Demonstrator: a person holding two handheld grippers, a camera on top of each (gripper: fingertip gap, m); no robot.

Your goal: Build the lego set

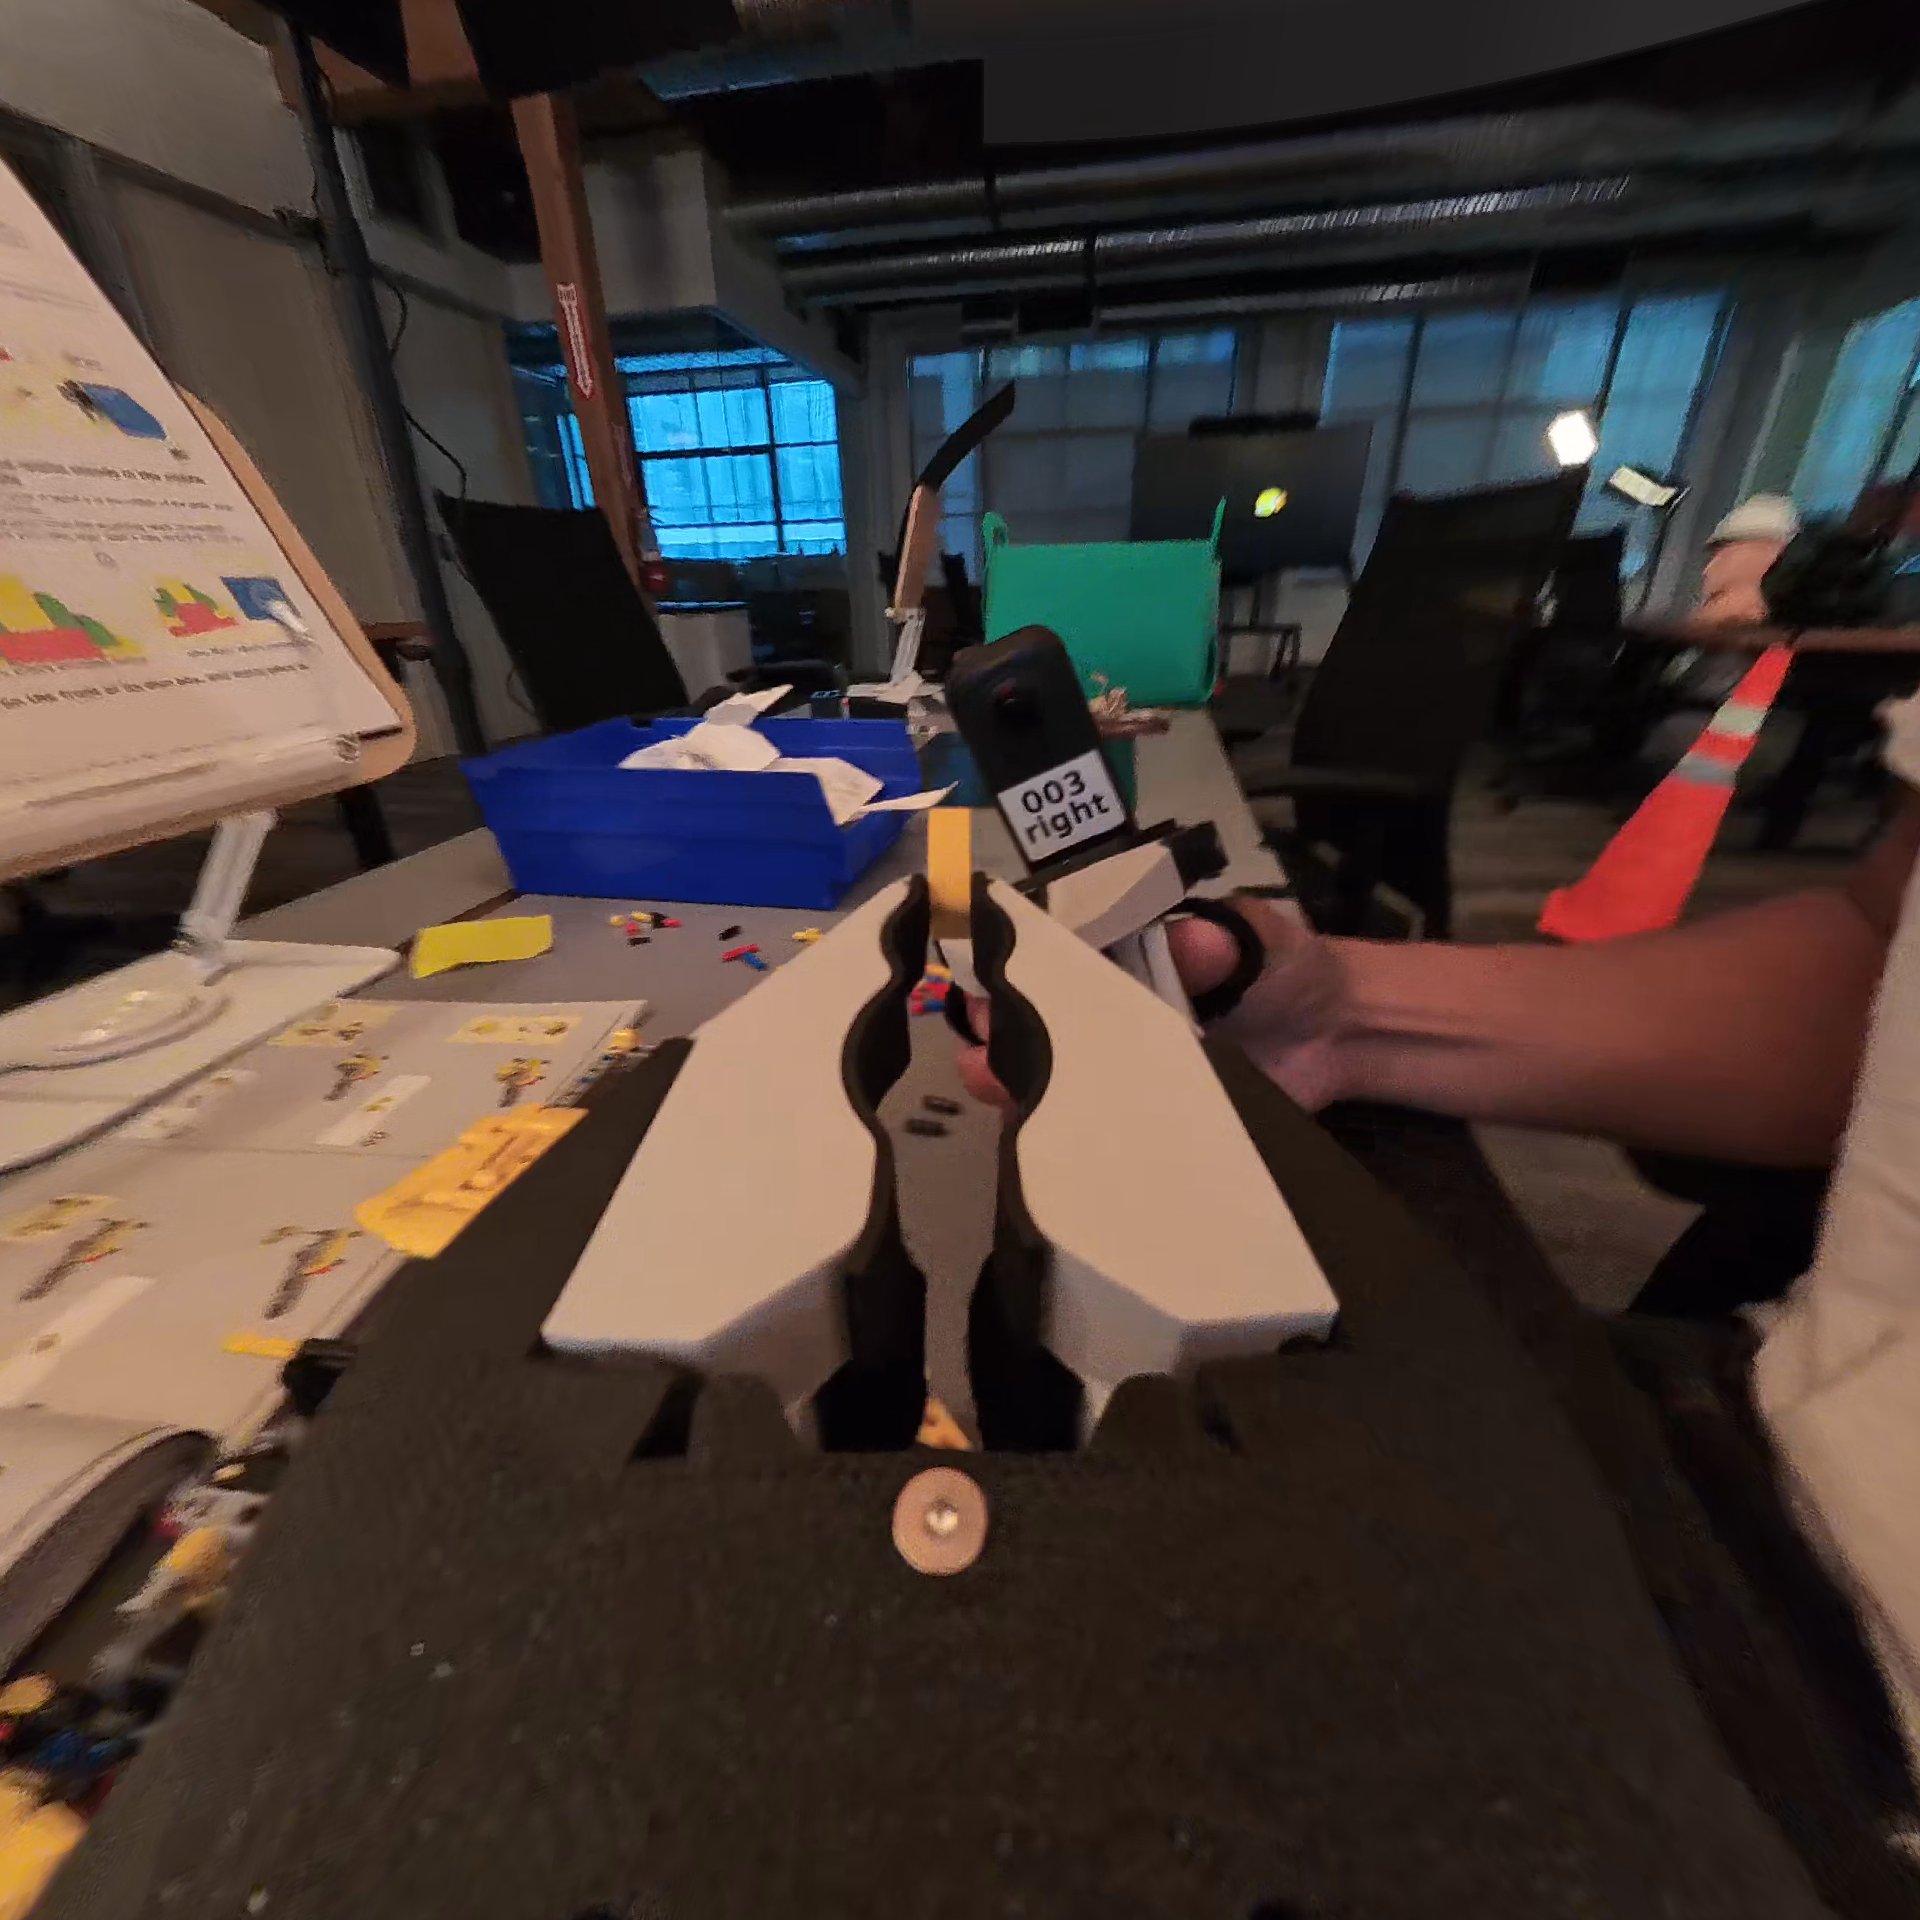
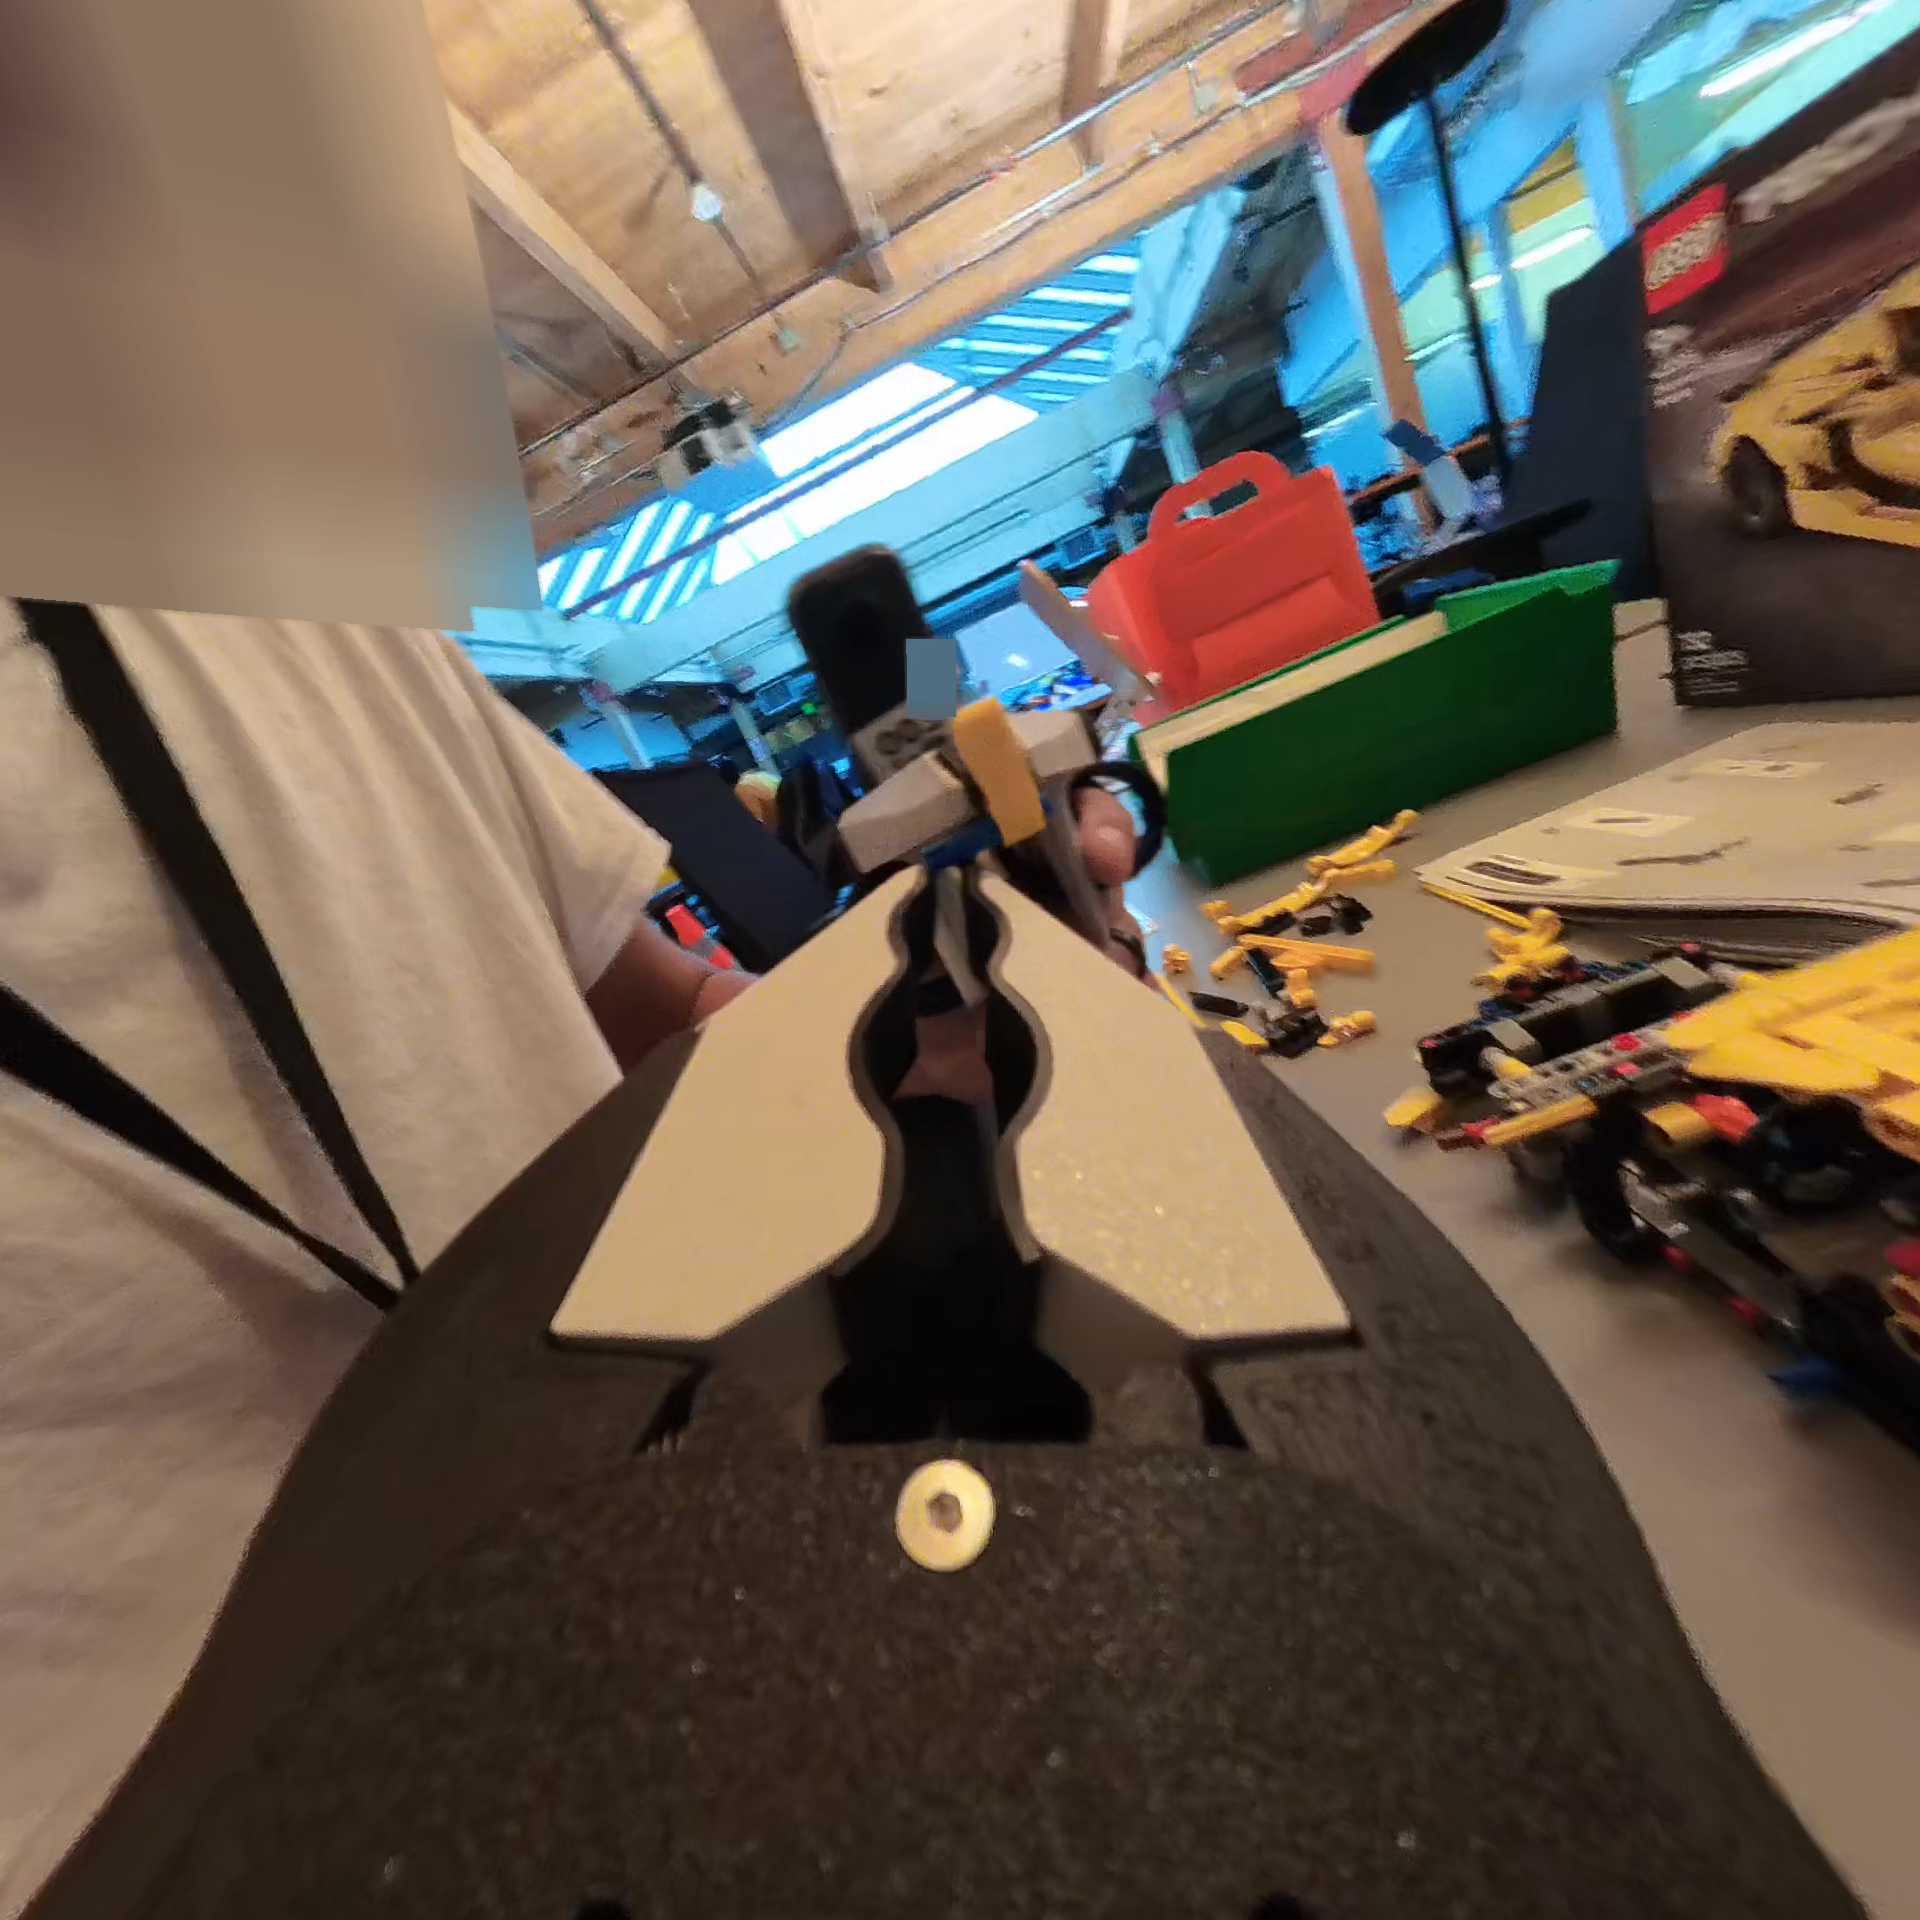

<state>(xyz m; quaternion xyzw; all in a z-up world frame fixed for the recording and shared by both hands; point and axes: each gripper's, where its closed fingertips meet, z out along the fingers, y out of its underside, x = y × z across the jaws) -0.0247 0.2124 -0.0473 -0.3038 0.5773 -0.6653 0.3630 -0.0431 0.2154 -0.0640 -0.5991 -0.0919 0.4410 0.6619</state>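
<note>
Two tools meeting mid-air above the grey desk.
My left tool pinches a flat, smooth yellow plastic lego piece; my right tool pinches a thin grey-blue lego part.

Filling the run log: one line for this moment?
left gripper: shut on yellow piece | right gripper: shut on small grey-blue piece | grippers facing, raised above table

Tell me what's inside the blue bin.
The blue bin holds crumpled white paper or bags that stick up over its rim. Its front wall hides whatever lies beneath them, so no bricks can be confirmed there.
</note>
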